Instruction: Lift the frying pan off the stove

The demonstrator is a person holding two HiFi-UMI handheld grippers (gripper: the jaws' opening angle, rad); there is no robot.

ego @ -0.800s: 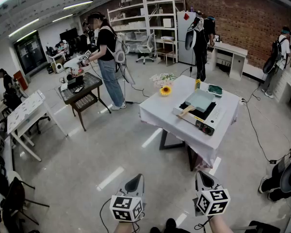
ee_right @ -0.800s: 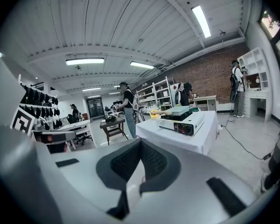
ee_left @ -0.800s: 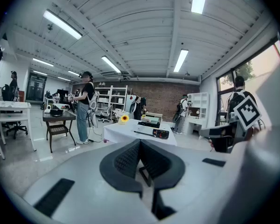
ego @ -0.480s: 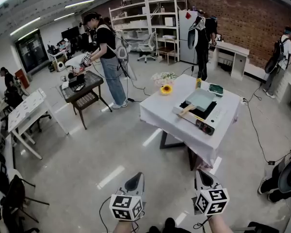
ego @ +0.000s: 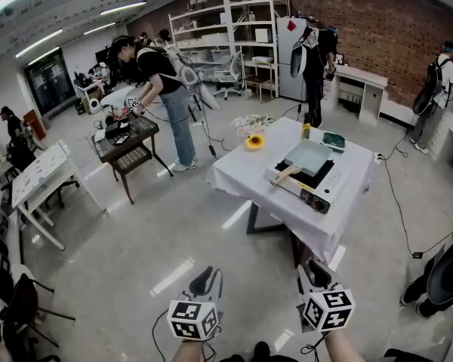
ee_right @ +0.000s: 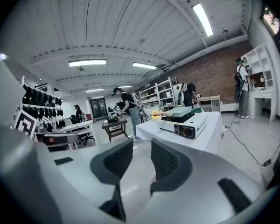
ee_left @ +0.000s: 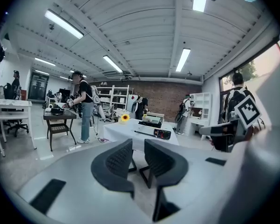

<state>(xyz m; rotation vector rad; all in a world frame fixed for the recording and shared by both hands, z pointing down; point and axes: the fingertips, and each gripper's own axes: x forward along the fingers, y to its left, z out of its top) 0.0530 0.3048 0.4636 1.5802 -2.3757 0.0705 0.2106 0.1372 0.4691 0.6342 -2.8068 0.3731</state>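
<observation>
The frying pan [ego: 310, 155] is square and pale green with a wooden handle. It sits on a white portable stove [ego: 326, 190] on a table with a white cloth [ego: 245, 176], a few steps ahead of me. In the right gripper view the pan [ee_right: 181, 110] and the stove [ee_right: 185, 125] lie ahead to the right. The left gripper view shows the stove [ee_left: 161, 134] far off. My left gripper [ego: 203, 279] [ee_left: 138, 146] and right gripper [ego: 312, 269] [ee_right: 141, 148] hang low over the floor, far short of the table. Both are open with nothing between the jaws.
A sunflower [ego: 254, 141] and a green item [ego: 334, 138] share the table. A person [ego: 162, 81] bends over a small dark side table [ego: 128, 140] at the left. White desks [ego: 39, 173], shelves [ego: 226, 36], other people [ego: 436, 81] and floor cables [ego: 396, 202] surround the area.
The person at the side table has bent further over it. My view has shifted a little, so the table sits slightly more to the left. Both grippers stay low and empty.
</observation>
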